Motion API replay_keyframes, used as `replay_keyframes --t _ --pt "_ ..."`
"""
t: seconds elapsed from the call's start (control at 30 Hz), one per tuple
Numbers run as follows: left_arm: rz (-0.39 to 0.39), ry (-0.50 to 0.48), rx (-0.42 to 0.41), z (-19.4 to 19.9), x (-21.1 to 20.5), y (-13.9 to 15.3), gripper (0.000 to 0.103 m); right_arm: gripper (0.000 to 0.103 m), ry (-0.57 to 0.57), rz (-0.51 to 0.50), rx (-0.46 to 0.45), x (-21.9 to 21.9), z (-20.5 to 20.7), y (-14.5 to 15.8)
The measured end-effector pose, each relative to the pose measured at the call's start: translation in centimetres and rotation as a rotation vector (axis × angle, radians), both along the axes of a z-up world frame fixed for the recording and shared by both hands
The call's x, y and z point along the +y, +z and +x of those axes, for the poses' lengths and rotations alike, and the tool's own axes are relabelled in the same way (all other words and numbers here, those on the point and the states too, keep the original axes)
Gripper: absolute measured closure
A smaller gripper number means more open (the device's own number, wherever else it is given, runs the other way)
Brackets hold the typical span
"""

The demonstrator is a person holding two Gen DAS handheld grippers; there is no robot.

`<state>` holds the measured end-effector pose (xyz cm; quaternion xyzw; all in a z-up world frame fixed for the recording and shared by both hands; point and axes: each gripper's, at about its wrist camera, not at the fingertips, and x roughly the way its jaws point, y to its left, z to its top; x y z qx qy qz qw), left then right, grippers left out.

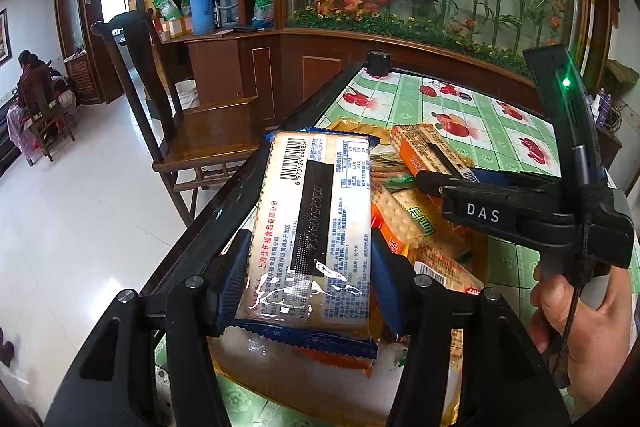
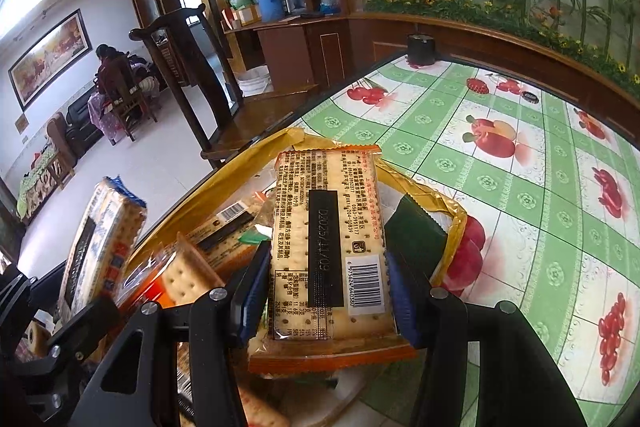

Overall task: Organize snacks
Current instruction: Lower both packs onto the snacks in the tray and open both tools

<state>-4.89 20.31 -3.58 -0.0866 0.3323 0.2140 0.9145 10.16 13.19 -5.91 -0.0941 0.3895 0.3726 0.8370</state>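
The left gripper (image 1: 310, 279) held a blue-trimmed cracker pack (image 1: 316, 223) clamped across its width between its blue pads, lifted over the table's left edge (image 1: 224, 223), its far end reaching out toward the wooden chair (image 1: 192, 131) that stood close against that edge. The right gripper (image 2: 324, 295) gripped an orange-trimmed cracker pack (image 2: 326, 243) the same way, above the heap of cracker packs (image 2: 200, 267) that lay in an open yellow bag (image 2: 452, 211) near the table's left edge. In the left wrist view the right gripper (image 1: 424, 183) and the hand (image 1: 584, 315) holding it came in from the right side, just over the heap. Beyond the bag the green fruit-print tablecloth (image 2: 500, 163) lay bare to the far edge, save a black cylinder (image 2: 420, 49) at the far left corner.
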Motion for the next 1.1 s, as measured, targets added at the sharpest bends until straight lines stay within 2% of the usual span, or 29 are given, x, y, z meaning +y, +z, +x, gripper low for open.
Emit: replay_keyframes --t 0.5,0.67,0.8,0.9,1.1 --pt "0.000 0.013 -0.004 0.1 0.1 0.4 0.048 0.045 0.021 -0.007 0.010 1.3 0.6 -0.7" --pt "-0.001 0.011 -0.009 0.2 0.0 0.7 0.048 0.044 0.015 0.005 0.012 0.7 0.3 -0.4" --pt "-0.001 0.002 -0.018 0.2 -0.3 1.1 0.048 0.035 -0.007 0.031 -0.017 -0.7 -0.3 0.7" --pt "-0.001 -0.004 -0.024 -0.1 -0.3 1.3 0.048 0.035 -0.016 0.051 -0.036 -2.2 -1.4 1.3" --pt "-0.002 -0.016 -0.029 0.0 -0.8 1.5 0.048 0.035 0.013 -0.047 -0.107 -2.3 -4.6 0.1"
